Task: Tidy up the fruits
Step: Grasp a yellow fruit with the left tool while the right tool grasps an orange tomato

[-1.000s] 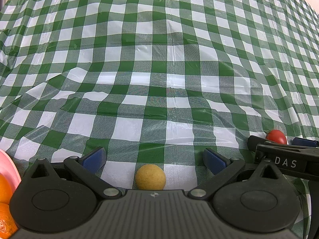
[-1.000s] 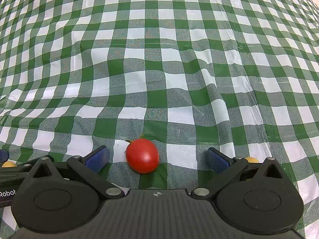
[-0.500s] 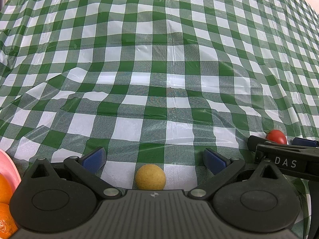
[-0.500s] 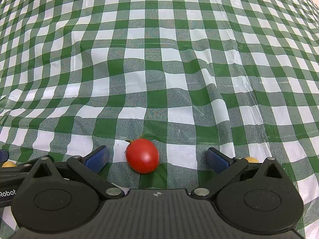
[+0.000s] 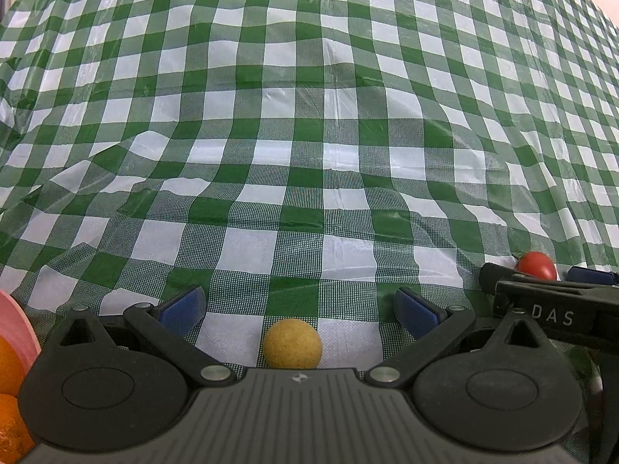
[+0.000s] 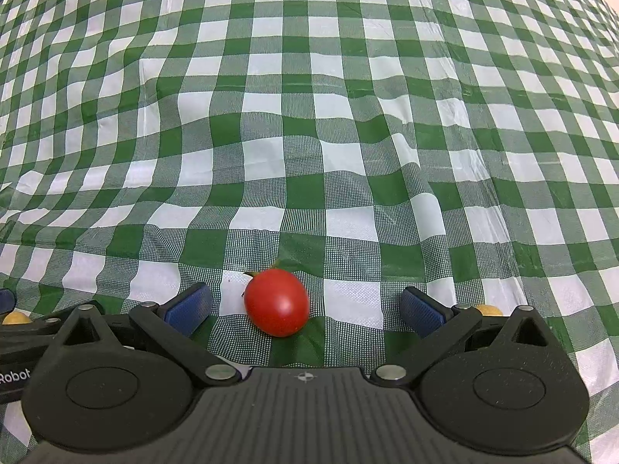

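A small round yellow fruit (image 5: 293, 343) lies on the green checked cloth between the open fingers of my left gripper (image 5: 300, 305), apart from both pads. A red cherry tomato (image 6: 277, 302) lies between the open fingers of my right gripper (image 6: 305, 307), nearer the left pad, touching neither. The tomato also shows at the right edge of the left wrist view (image 5: 537, 265), behind the right gripper's body. The yellow fruit shows at the left edge of the right wrist view (image 6: 15, 318).
A pink plate (image 5: 19, 328) with oranges (image 5: 9, 363) sits at the lower left edge of the left wrist view. Another small yellow fruit (image 6: 489, 310) peeks out behind the right gripper's right finger. The wrinkled green checked tablecloth (image 5: 309, 116) stretches ahead.
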